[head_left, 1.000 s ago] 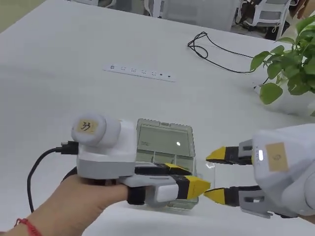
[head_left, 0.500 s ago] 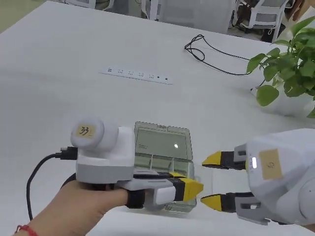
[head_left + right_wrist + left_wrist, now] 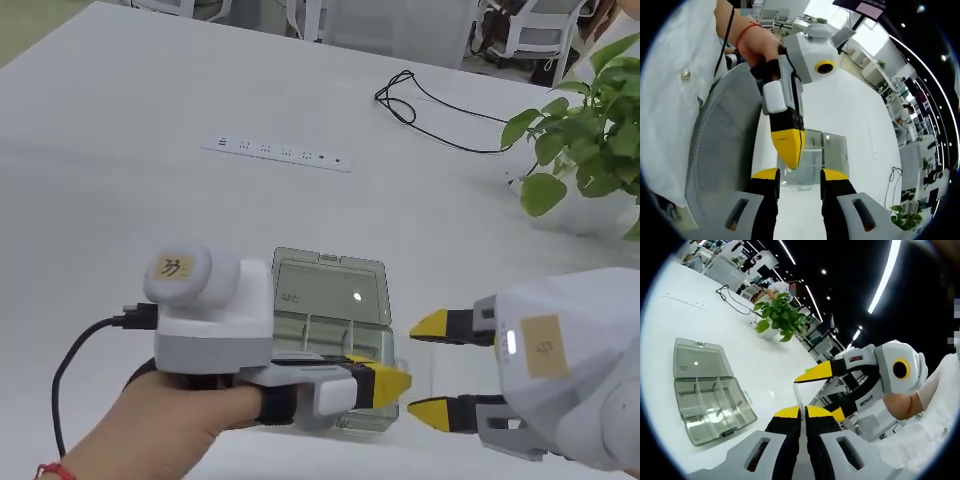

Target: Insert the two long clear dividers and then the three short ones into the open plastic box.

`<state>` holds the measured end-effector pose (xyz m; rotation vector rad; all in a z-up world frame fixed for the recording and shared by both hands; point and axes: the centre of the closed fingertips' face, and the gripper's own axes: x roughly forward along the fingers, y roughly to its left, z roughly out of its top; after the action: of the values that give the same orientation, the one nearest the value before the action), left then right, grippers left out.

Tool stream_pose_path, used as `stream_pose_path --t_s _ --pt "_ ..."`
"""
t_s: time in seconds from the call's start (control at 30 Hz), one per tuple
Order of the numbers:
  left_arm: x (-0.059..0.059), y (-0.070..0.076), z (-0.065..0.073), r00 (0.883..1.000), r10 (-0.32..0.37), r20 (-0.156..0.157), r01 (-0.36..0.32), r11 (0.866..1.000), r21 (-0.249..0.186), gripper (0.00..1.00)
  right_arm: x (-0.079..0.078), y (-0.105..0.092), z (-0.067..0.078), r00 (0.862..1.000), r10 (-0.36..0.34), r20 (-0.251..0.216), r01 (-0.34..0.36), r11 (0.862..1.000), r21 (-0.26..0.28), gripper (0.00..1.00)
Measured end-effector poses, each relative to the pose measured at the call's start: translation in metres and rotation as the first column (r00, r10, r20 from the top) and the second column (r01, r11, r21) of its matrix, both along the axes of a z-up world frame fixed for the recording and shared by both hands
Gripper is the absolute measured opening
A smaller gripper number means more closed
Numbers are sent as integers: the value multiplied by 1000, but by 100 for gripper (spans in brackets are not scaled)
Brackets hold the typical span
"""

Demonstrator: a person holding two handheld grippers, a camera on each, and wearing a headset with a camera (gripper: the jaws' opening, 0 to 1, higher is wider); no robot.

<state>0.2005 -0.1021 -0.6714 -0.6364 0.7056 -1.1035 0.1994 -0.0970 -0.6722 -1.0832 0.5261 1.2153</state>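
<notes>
White office table (image 3: 150,100), nothing fancy, and the clear plastic box (image 3: 330,300) sits on it near the front edge with its lid (image 3: 699,360) flipped fully open and lying flat behind the tray. From the left gripper view you can see clear dividers (image 3: 719,390) already standing in the tray, splitting it into compartments, though I can't count them for sure. The left gripper (image 3: 392,382) hangs over the box's right front corner, jaws pinched tight on a thin clear divider (image 3: 798,397) that pokes up from between the yellow tips. A hand (image 3: 170,430) with a red string bracelet (image 3: 742,32) holds that gripper, and a black cord (image 3: 80,340) trails off its back end. The right gripper (image 3: 432,368) is just beside it to the right, pointing back at it, jaws spread wide with nothing between them; in its own view the left gripper's yellow tip (image 3: 789,145) sits right above that gap, box behind it. Further out there's a white power strip (image 3: 275,152) lying mid-table, a looped black cable (image 3: 420,100) past that, a leafy potted plant (image 3: 585,150) at the right edge, and some office chairs (image 3: 530,30) at the far side.
</notes>
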Motion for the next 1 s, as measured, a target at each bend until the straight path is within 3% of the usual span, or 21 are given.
stream_pose_path --t_s 0.13,0.23,0.33,0.4,0.5,0.57,0.6,0.63,0.67,0.8,0.83,0.87,0.93,0.97,1.0 --pt "-1 0 1 1000 7 -12 -7 1000 -17 0 1 1 1 1000 -1 8 1 1000 0 35" --pt "0 1 -1 1000 1 7 -1 1000 -3 0 0 1 4 1000 -2 -10 2 1000 7 34" --pt "1 2 0 1000 -2 30 2 1000 -1 0 2 0 12 999 -21 -39 23 999 48 35" --pt "1 4 0 995 -22 93 20 1000 22 0 2 0 17 997 -26 -70 32 996 86 35" --pt "-3 4 3 981 -69 183 63 997 38 0 0 1 30 979 -35 -201 75 978 196 34" --pt "-7 4 5 969 -98 227 89 995 50 0 0 0 37 964 -29 -265 93 968 232 32" --pt "-9 3 8 953 -120 280 109 993 54 0 -1 -1 41 952 -14 -305 96 962 256 32" --pt "-11 2 10 941 -133 312 120 991 60 0 -2 -2 44 941 -4 -338 101 958 269 31" --pt "-14 2 12 921 -161 356 145 987 71 0 -6 -3 46 923 21 -383 93 957 276 30" --pt "-24 0 18 871 -227 436 207 974 94 0 -13 -4 54 886 80 -457 61 956 288 22" --pt "-24 0 20 852 -234 469 210 972 103 0 -12 -4 55 881 86 -465 56 958 282 22" --pt "-24 0 23 840 -230 491 207 973 102 0 -10 -6 53 877 94 -471 47 959 281 21" --pt "-24 0 26 829 -229 510 208 973 98 0 -15 -4 52 859 126 -496 19 961 276 18" --pt "-25 -1 30 804 -236 545 218 971 100 0 -17 -3 52 849 134 -511 13 962 274 16" --pt "-27 -1 31 798 -241 553 225 969 98 0 -15 -5 50 845 137 -517 9 963 271 16"
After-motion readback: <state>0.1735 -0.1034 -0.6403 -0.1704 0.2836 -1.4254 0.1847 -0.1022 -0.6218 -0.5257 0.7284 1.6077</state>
